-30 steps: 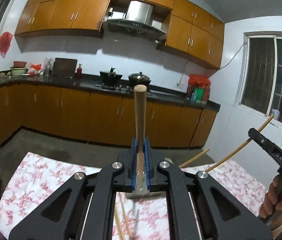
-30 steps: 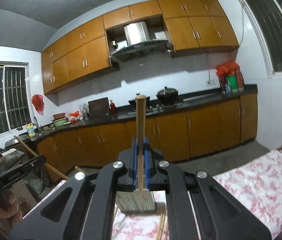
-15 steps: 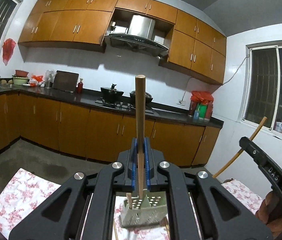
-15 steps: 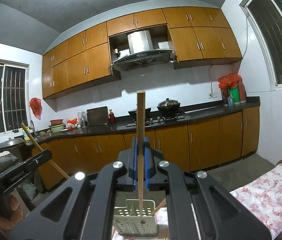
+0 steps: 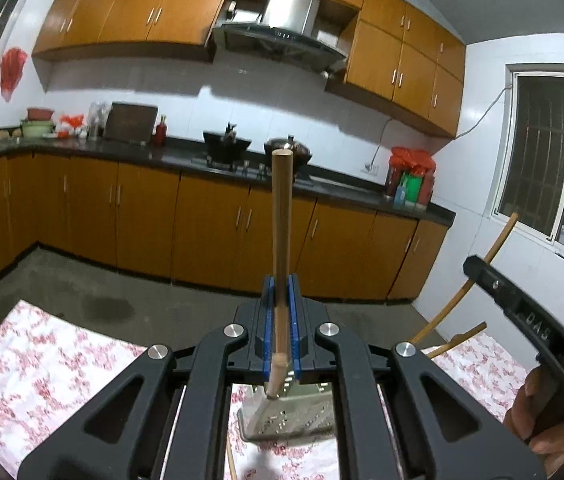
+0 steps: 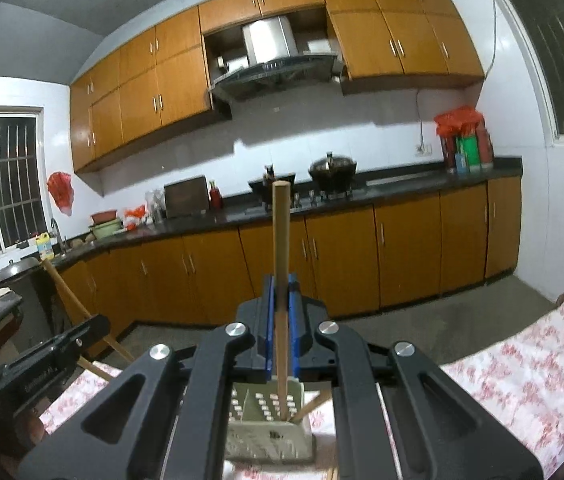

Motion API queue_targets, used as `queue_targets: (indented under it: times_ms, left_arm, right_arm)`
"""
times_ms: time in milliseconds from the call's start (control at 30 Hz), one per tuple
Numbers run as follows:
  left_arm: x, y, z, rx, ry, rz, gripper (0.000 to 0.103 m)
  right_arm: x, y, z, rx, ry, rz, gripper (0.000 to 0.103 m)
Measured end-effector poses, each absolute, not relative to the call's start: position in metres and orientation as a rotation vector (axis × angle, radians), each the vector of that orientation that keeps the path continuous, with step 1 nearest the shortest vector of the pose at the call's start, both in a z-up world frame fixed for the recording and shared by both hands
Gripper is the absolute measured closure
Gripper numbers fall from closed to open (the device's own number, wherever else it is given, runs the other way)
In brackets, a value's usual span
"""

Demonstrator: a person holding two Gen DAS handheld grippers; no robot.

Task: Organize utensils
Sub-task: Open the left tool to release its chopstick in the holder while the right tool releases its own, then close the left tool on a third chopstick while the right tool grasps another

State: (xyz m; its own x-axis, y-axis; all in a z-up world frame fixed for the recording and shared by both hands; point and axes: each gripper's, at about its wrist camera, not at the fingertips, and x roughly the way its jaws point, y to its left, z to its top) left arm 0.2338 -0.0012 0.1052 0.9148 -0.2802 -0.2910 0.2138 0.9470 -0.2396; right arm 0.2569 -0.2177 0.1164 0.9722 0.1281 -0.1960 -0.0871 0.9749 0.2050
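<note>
Behind your work ran a dark kitchen counter [image 5: 346,190] carrying a wok [image 5: 226,148] and a lidded pot [image 6: 332,172]. Your left gripper [image 5: 281,300] was clamped on an upright wooden utensil handle [image 5: 281,216]; your right gripper [image 6: 281,300] pinched another wooden stick [image 6: 281,248]. Both sticks reached down into the perforated utensil holder [image 6: 270,432], which stood on the floral cloth [image 5: 42,368] of the table, with other sticks [image 5: 456,338] leaning in it.
</note>
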Motion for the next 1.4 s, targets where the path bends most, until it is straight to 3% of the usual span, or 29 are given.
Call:
queue_targets:
  times_ms: [133, 233, 600, 700, 867, 1067, 1267, 1333, 1400]
  left_arm:
    - [0.23, 0.002, 0.11, -0.209, 0.334, -0.254, 0.092]
    - [0.224, 0.006, 0.12, -0.216, 0.313, -0.244, 0.072]
    - [0.18, 0.031, 0.142, -0.238, 0.259, -0.188, 0.068]
    - [0.164, 0.044, 0.126, -0.216, 0.298, -0.121, 0.067]
    - [0.159, 0.063, 0.062, -0.197, 0.489, -0.032, 0.066]
    - [0.157, 0.06, -0.013, -0.185, 0.731, -0.028, 0.066]
    - [0.148, 0.043, -0.046, -0.171, 0.818, -0.096, 0.066]
    - [0.146, 0.037, -0.051, -0.165, 0.825, -0.115, 0.066]
    - [0.146, 0.031, -0.055, -0.162, 0.835, -0.14, 0.067]
  right_arm:
    - [0.252, -0.217, 0.115, 0.2, 0.215, 0.11, 0.089]
    - [0.242, -0.22, 0.122, 0.203, 0.195, 0.107, 0.082]
    - [0.172, -0.262, 0.127, 0.244, 0.181, 0.004, 0.072]
    - [0.162, -0.28, 0.099, 0.245, 0.274, -0.064, 0.071]
    - [0.171, -0.291, 0.012, 0.26, 0.582, -0.095, 0.071]
    - [0.171, -0.26, -0.067, 0.246, 0.822, 0.036, 0.081]
    - [0.168, -0.229, -0.097, 0.182, 0.889, 0.077, 0.083]
    - [0.169, -0.226, -0.1, 0.149, 0.902, 0.061, 0.093]
    - [0.168, -0.225, -0.1, 0.115, 0.891, 0.034, 0.094]
